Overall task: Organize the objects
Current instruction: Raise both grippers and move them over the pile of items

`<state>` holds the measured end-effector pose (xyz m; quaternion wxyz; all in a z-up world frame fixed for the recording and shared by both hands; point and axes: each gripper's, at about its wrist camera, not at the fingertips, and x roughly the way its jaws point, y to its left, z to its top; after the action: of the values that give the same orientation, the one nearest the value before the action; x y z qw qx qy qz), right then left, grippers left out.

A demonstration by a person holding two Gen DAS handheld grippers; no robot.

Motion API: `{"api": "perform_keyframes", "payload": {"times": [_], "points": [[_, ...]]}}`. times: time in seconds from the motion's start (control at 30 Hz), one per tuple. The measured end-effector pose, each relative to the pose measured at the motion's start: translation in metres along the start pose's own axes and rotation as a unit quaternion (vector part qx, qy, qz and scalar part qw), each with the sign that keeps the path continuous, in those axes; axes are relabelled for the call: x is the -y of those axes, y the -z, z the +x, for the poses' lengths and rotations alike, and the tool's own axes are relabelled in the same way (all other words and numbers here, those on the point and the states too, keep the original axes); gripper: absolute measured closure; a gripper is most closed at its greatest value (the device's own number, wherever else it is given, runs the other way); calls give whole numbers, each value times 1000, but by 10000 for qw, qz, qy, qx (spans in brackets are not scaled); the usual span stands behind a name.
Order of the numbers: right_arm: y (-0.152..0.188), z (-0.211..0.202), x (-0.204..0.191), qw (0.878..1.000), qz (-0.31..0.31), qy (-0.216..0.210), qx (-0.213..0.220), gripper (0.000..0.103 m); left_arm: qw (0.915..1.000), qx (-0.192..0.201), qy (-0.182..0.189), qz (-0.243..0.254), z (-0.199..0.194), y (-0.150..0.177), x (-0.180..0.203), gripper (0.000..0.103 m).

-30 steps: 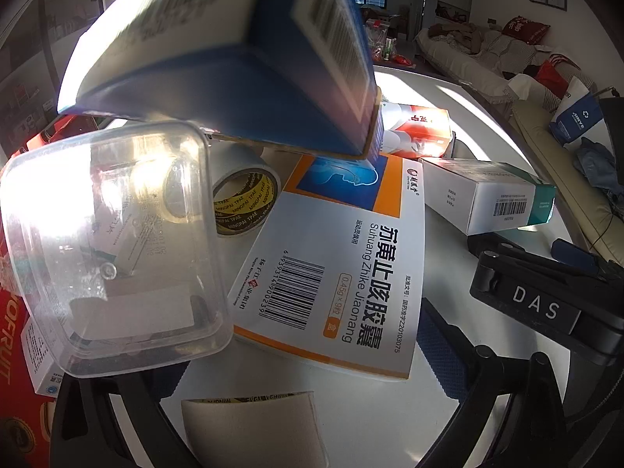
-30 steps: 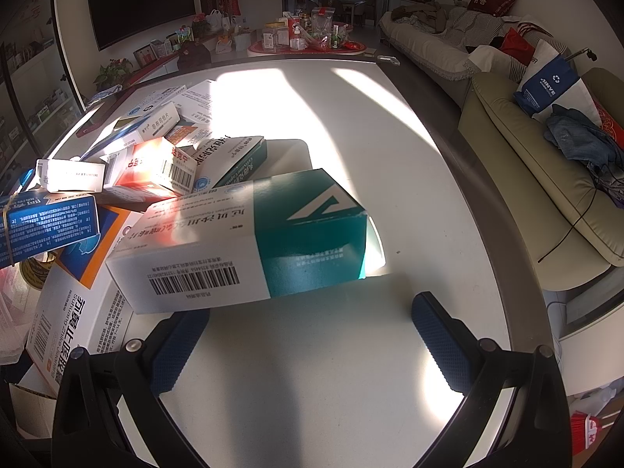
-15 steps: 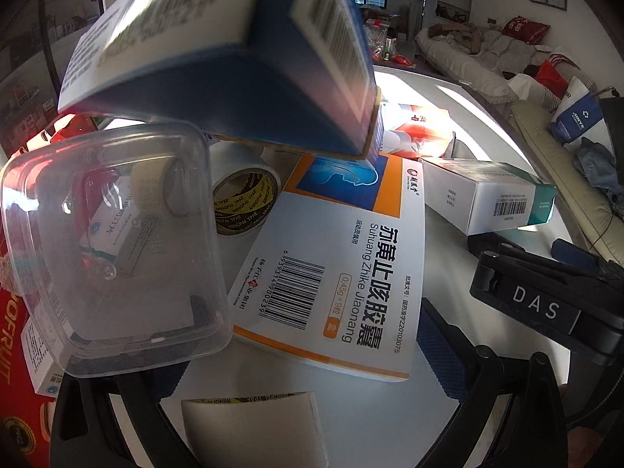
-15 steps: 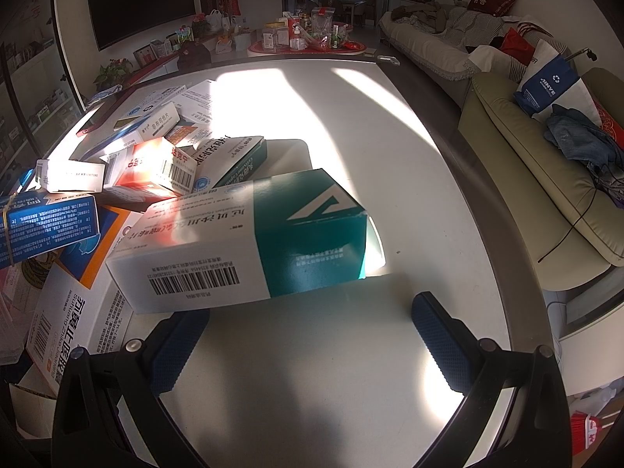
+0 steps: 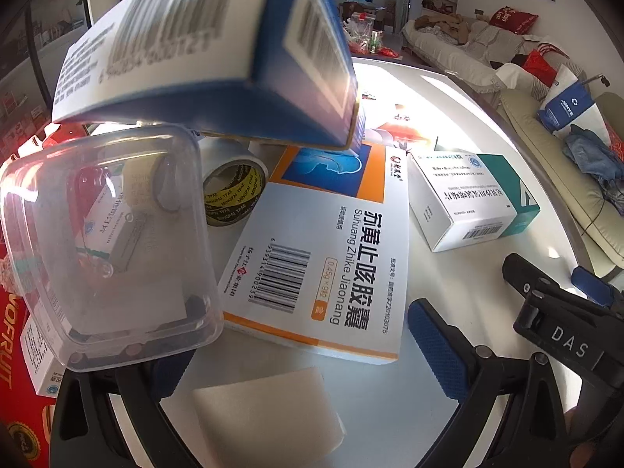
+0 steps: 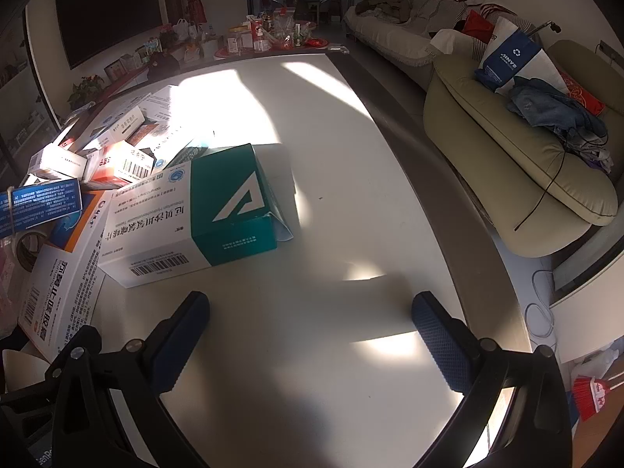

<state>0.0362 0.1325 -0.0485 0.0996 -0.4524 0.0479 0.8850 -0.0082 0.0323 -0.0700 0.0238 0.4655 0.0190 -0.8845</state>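
In the left wrist view a clear plastic box point(image 5: 109, 241) sits over my left finger, close to the lens. A blue and white carton point(image 5: 218, 54) hangs tilted above it. My left gripper point(image 5: 304, 347) is open over a big white and orange medicine box point(image 5: 323, 249). The right gripper body point(image 5: 561, 335) shows at the right. In the right wrist view my right gripper point(image 6: 312, 327) is open and empty, a little short of a white and teal box point(image 6: 195, 214) lying on the white table point(image 6: 351, 202).
A tape roll point(image 5: 234, 191) lies behind the clear box. A white pad point(image 5: 265, 417) lies near my left fingers. Several medicine boxes point(image 6: 105, 148) are piled at the table's left. A sofa point(image 6: 518, 156) stands beyond the right edge.
My right gripper has pulled back and risen from the teal box, which now lies farther off. The blue carton has tilted up closer to the left lens.
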Motion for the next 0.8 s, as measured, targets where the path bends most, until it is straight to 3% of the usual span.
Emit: {"api": "perform_keyframes", "payload": {"times": [0.17, 0.33, 0.43, 0.53, 0.67, 0.73, 0.8], "points": [[6, -7, 11, 9995, -34, -181, -274, 0, 9978, -142, 590, 263, -31, 29, -6, 0], [21, -48, 35, 9973, 482, -524, 180, 0, 9886, 706, 945, 933, -102, 57, -16, 0], [20, -74, 43, 9900, 739, -1100, 477, 0, 9844, 1022, 1140, 861, -131, 54, -38, 0], [14, -78, 39, 9680, 1223, -2189, 111, 0, 9825, 1101, 1439, 426, -149, 27, -68, 0], [3, -69, 7, 9191, 1793, -3447, -651, 0, 9793, 961, 1773, -143, -146, -18, -106, 0], [-8, -70, -18, 8993, 1816, -3870, -926, 0, 9792, 1084, 1686, -325, -154, -23, -125, 0], [-24, -71, -47, 8964, 1575, -3975, -1167, 0, 9794, 1235, 1559, -361, -161, -24, -135, 0]]}}
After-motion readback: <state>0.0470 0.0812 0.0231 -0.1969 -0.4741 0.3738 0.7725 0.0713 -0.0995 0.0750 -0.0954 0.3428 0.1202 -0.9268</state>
